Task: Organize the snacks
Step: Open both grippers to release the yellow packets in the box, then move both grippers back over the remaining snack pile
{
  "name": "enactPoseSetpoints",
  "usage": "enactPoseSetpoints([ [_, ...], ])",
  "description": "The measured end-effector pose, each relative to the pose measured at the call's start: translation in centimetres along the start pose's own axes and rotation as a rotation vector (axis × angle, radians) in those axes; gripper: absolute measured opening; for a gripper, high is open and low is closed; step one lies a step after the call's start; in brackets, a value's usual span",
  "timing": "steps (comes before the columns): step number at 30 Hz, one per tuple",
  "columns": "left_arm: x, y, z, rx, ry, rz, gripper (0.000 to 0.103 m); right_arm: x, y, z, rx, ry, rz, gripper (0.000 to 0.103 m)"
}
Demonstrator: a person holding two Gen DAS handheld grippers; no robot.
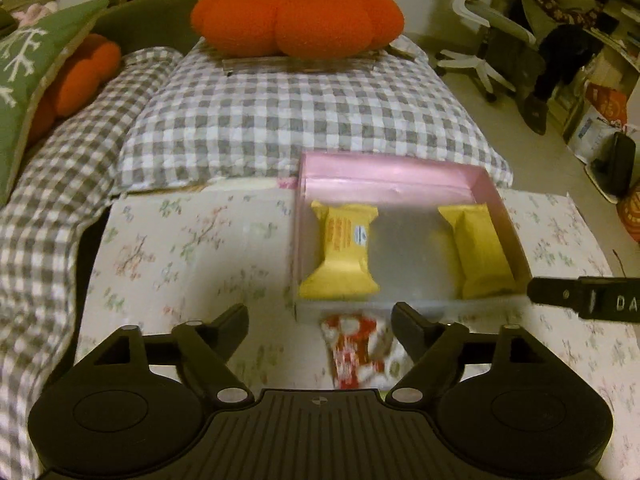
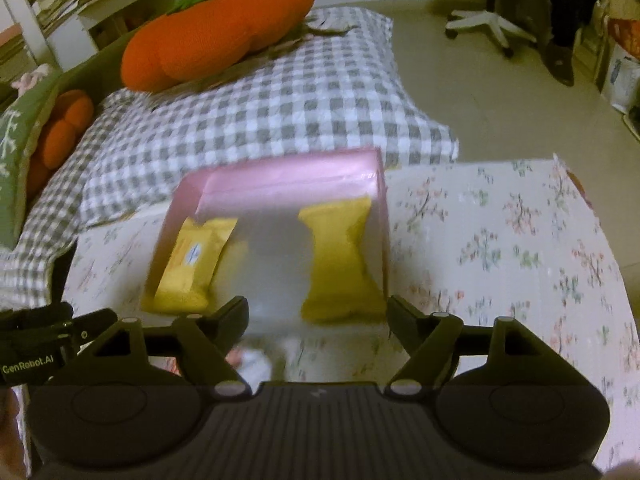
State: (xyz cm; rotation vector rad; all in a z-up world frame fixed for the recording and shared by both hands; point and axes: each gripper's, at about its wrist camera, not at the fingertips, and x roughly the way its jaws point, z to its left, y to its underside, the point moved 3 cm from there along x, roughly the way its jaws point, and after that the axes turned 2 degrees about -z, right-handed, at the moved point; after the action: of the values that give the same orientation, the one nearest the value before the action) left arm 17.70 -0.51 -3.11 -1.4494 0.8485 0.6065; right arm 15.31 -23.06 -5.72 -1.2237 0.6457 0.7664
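Note:
A pink open box [image 1: 384, 174] [image 2: 280, 178] sits on a floral cloth, with two yellow snack packets lying in it: one at its left side [image 1: 344, 250] [image 2: 192, 260], one at its right side [image 1: 482, 250] [image 2: 340, 256]. A red and white snack packet [image 1: 354, 348] lies on the cloth in front of the box, blurred, below my left gripper [image 1: 320, 320]. That gripper is open with nothing between its fingers. My right gripper [image 2: 318, 318] is open too, empty, above the box's near edge. The right gripper's side [image 1: 584, 298] shows in the left wrist view.
The floral cloth [image 1: 180, 248] [image 2: 500, 248] covers the work surface. Behind it lies a grey checked quilt [image 1: 300, 112] with an orange pumpkin cushion [image 1: 298, 18] on top. A green pillow [image 1: 24, 80] is at far left. An office chair [image 1: 484, 20] and a person stand on the floor at right.

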Motion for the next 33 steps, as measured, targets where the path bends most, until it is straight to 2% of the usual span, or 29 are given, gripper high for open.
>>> enactPoseSetpoints([
  [4,-1.1,2.1,0.1,-0.02,0.024,0.045,0.082,-1.3,2.3,1.1,-0.001,-0.02,0.048,0.078],
  [9,-2.5,4.8,-0.3,0.028,0.04,0.081,0.083,-2.7,4.7,2.3,0.003,-0.055,0.101,0.083],
  [16,-3.7,6.8,0.4,0.06,0.046,0.082,0.087,-3.9,6.3,3.0,-0.095,-0.051,0.123,0.088],
  [19,-3.4,7.7,0.6,0.09,0.047,0.081,0.087,-3.6,7.0,2.8,-0.127,-0.045,0.14,0.089],
  [22,-2.8,8.6,0.8,0.125,0.045,0.117,0.087,-3.3,8.0,2.9,-0.162,-0.038,0.175,0.088],
  [27,-2.6,9.8,1.1,0.117,0.083,0.161,0.087,-3.5,9.2,3.2,-0.213,-0.058,0.216,0.089],
  [33,-2.2,10.5,0.6,0.167,0.067,0.175,0.087,-3.2,10.0,3.4,-0.255,-0.041,0.254,0.09],
])
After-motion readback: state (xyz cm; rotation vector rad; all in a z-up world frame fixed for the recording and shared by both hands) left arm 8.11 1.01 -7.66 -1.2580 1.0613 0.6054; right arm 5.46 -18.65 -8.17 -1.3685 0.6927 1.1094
